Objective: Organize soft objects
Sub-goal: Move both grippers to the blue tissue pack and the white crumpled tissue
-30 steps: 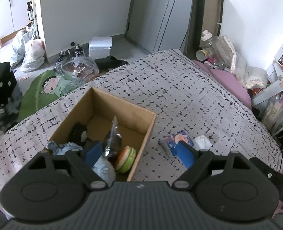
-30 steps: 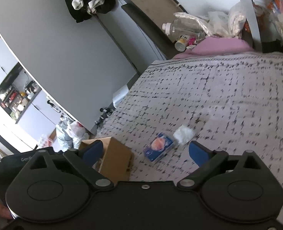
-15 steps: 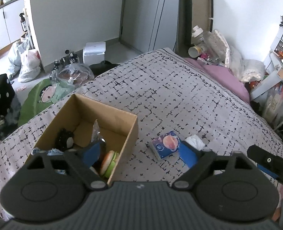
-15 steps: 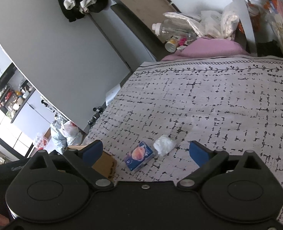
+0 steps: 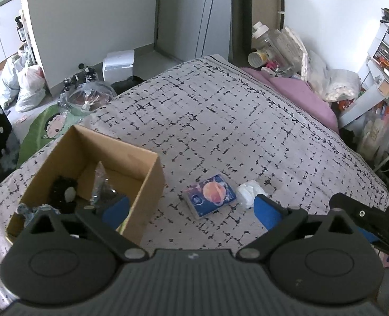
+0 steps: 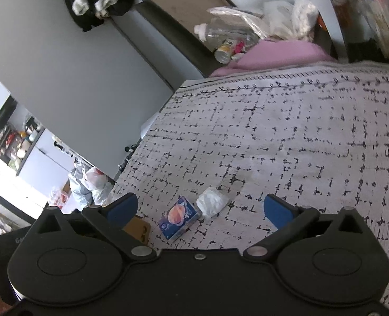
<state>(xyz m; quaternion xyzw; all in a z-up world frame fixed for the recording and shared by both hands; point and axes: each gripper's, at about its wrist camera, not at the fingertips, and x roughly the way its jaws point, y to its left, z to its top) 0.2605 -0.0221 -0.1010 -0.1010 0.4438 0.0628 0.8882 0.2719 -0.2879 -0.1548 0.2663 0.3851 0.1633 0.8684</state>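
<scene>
A blue tissue pack (image 5: 210,194) with an orange planet print lies on the patterned bedspread (image 5: 220,121), and a white crumpled wad (image 5: 249,192) touches its right side. Left of them stands an open cardboard box (image 5: 152,173) holding a black plush (image 5: 62,189) and a clear-wrapped item (image 5: 99,181). My left gripper (image 5: 191,210) hovers near the box's right wall, its jaws opening with nothing between the pads. My right gripper (image 6: 199,209) faces the pack (image 6: 180,217) and wad (image 6: 211,201) from above; its jaws are opening too, pressing nothing. One of its black fingers (image 5: 352,208) shows at the right.
A pink pillow (image 5: 300,92) and plastic bottles (image 5: 271,42) sit at the bed's far corner. Shelves and drawers (image 5: 387,52) crowd the right side. On the floor to the left are bags (image 5: 25,84), a white box (image 5: 118,60) and a green cushion (image 5: 44,131).
My left gripper slid right from above the box toward the tissue pack, and its jaws widened. The right gripper moved in, so pack and wad now appear between its fingers.
</scene>
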